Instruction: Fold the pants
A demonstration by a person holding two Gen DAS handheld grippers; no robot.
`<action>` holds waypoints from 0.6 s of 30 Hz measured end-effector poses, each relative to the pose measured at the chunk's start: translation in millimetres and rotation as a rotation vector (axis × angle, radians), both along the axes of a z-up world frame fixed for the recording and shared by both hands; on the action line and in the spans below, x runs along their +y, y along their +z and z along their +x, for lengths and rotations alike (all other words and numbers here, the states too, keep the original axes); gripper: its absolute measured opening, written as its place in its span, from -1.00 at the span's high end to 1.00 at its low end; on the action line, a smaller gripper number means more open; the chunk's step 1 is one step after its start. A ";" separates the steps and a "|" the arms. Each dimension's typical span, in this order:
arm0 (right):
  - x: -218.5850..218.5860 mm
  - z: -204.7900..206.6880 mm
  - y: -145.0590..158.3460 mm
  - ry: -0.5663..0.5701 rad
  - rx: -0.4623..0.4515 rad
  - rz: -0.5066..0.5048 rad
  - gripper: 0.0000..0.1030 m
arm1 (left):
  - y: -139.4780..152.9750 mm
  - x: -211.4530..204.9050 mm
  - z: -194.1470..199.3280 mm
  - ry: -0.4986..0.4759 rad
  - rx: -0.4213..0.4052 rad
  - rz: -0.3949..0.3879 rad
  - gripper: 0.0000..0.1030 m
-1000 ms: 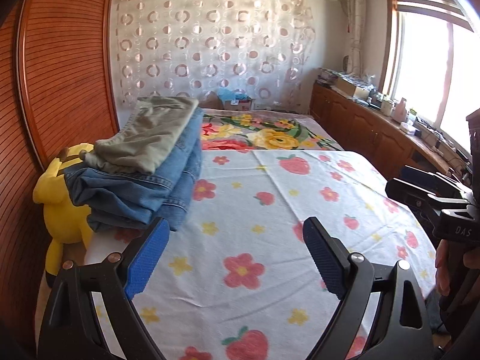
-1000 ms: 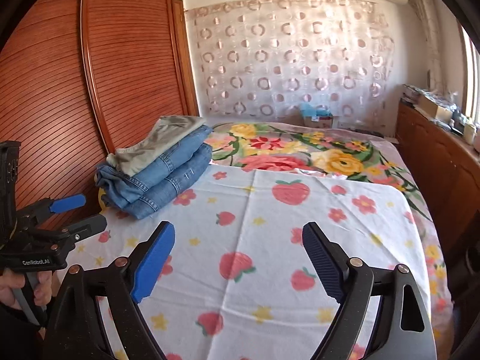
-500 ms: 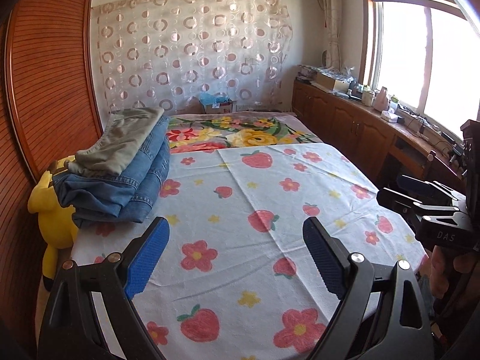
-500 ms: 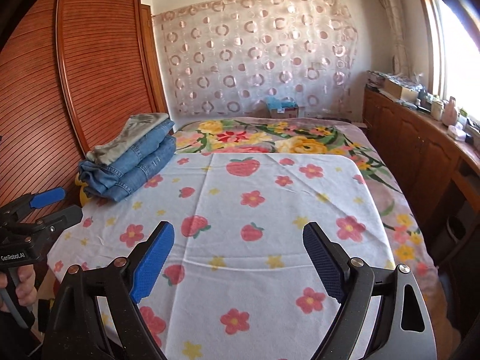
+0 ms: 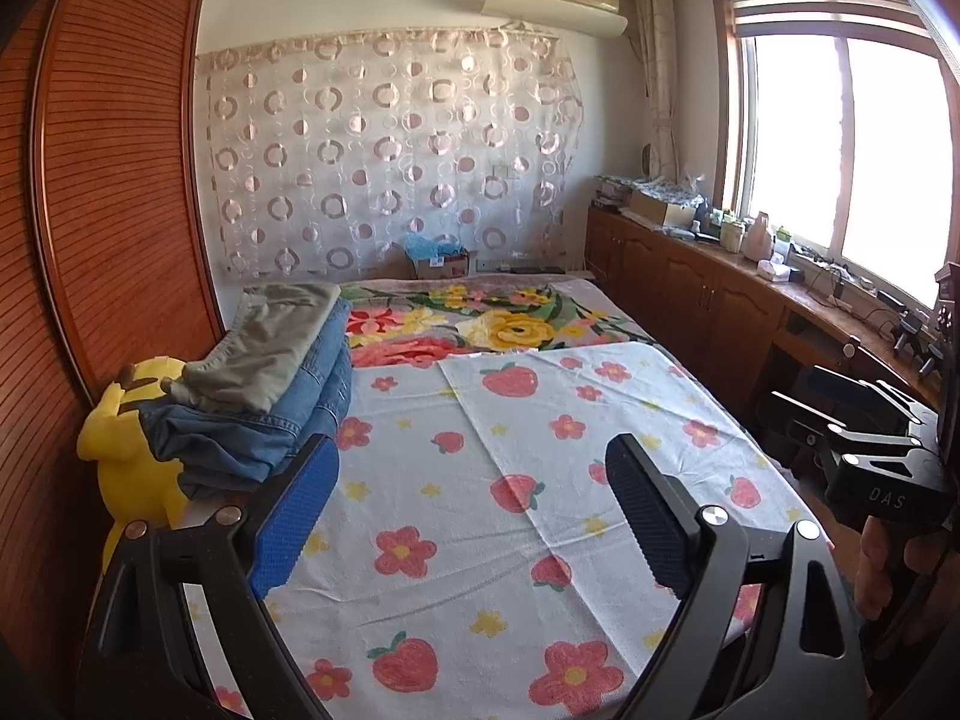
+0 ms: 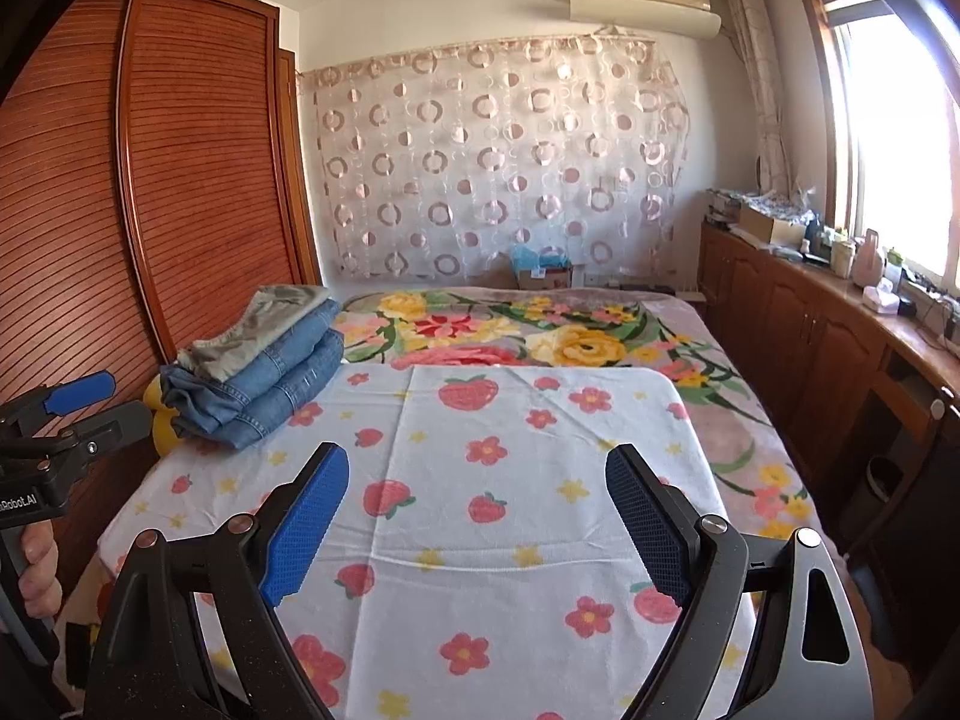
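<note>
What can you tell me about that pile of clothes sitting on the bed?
The pile of folded pants sits at the left edge of the bed, on the strawberry-print sheet beside the wooden wardrobe. It holds what look like two blue denim pairs below and an olive-grey pair on top, each folded flat and stacked fairly neatly. Its near end rests against a yellow plush toy. Neither tool touches it.
</note>
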State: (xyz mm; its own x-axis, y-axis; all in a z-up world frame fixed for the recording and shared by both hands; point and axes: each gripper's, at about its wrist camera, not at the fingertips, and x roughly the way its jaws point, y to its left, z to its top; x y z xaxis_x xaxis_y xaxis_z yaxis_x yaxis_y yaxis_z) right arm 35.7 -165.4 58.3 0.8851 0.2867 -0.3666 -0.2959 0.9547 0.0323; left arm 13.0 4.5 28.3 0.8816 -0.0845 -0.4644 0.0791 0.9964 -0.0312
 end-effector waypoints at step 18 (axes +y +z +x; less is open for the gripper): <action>-5.6 -16.7 -2.7 -0.016 -0.128 0.011 -0.73 | 21.0 20.5 -20.7 0.060 -0.069 0.013 -0.77</action>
State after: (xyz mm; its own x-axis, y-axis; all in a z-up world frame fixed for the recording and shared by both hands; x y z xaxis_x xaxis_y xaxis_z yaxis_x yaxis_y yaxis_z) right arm 19.0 -171.1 55.6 0.9289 0.2758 -0.2470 -0.2831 0.9591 0.0060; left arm -7.7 25.0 49.3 0.9147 -0.0255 -0.4033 0.0213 0.9997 -0.0150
